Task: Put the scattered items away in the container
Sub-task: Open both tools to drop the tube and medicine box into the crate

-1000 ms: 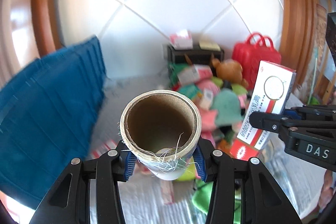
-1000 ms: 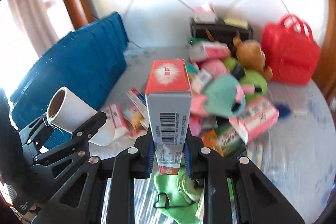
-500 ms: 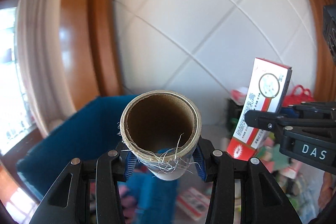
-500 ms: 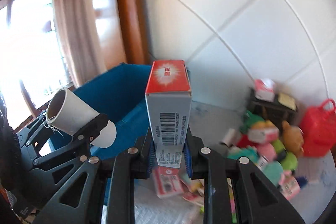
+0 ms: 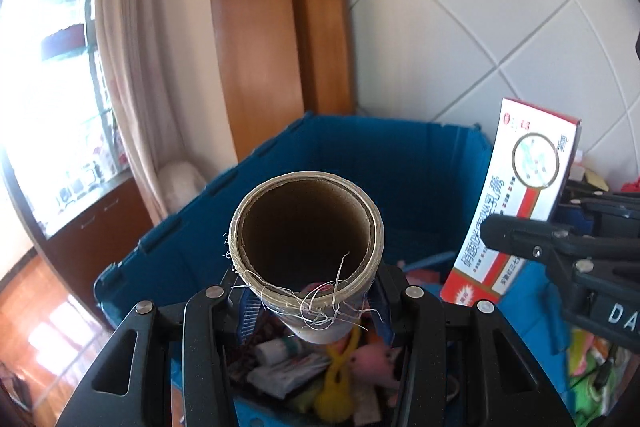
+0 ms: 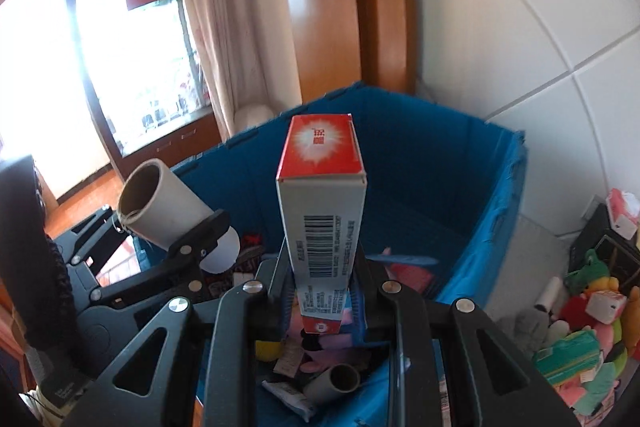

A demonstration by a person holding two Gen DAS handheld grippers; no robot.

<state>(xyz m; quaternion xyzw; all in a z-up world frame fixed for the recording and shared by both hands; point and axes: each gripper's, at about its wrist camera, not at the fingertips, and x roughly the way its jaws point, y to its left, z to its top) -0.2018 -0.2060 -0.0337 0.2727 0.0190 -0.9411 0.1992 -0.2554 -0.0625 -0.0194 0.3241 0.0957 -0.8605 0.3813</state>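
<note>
left gripper [image 5: 310,311]: black plastic, triangular cutouts, silver screws, blue pads
right gripper [image 6: 320,291]: same black build, silver screws, white "DA" lettering on its side
sleeve [image 6: 28,247]: dark knit

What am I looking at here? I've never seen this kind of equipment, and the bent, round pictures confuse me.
No robot: a person carries two handheld grippers, each with a wide-angle camera looking along its black fingers, hence the bending. One picture per gripper. The left gripper is shut on a cardboard tube, also seen from the right camera. The right gripper is shut on a red-and-white box. Both are held over a blue bin that already holds toys and tubes. More plush toys lie outside it, at the right.
</note>
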